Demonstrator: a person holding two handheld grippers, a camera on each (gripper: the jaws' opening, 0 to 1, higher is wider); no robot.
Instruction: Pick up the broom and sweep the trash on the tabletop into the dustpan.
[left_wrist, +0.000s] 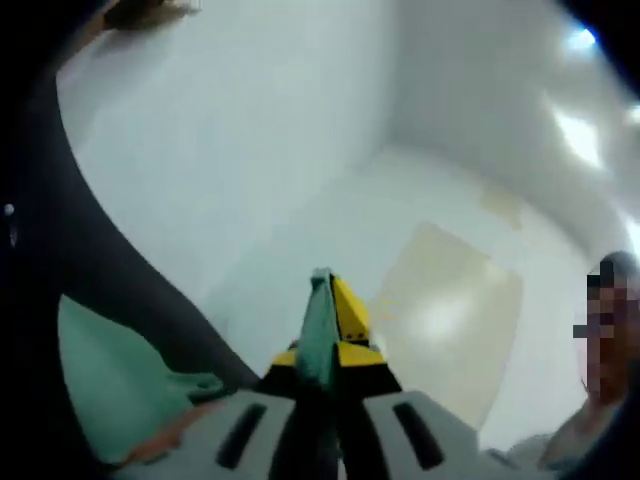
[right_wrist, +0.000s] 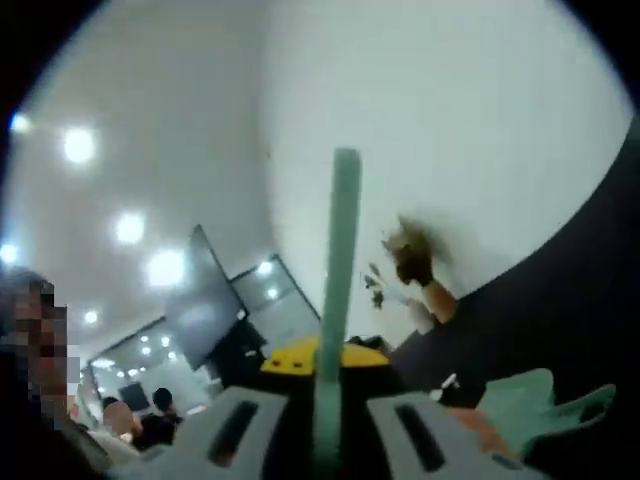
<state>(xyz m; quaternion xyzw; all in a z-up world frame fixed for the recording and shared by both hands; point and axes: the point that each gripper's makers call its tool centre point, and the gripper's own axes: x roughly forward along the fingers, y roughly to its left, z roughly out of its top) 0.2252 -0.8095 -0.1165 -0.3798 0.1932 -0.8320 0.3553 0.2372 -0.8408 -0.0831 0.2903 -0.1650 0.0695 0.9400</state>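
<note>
Left gripper view: the left gripper (left_wrist: 328, 335) has its yellow-tipped jaws closed on a thin green handle (left_wrist: 320, 320), seen end-on, sticking up btwn them. Which tool that handle belongs to can't be told here. Left of the handle, low in the view, sits the green dustpan (left_wrist: 110, 385), its flat scoop facing up, against the dark table edge (left_wrist: 100, 270). Beyond the handle: pale wall w/ a beige panel (left_wrist: 450, 310), blurred.

Right gripper view: the right gripper (right_wrist: 325, 375) is clamped on the broom handle (right_wrist: 338, 290), a long pale-green stick rising straight up from btwn the jaws toward the view's centre. Right of the handle, near it, a brown bit of trash (right_wrist: 410, 255) plus smaller dark scraps (right_wrist: 375, 285) lie on the white tabletop (right_wrist: 470, 130). A beige piece (right_wrist: 438, 300) lies just below the brown bit. Lower right of the handle, past the dark table edge, the green dustpan (right_wrist: 535, 405) shows again, well apart from the trash. Left of the handle: ceiling lights (right_wrist: 130, 228), a dark screen (right_wrist: 205, 300), people far off.
</note>
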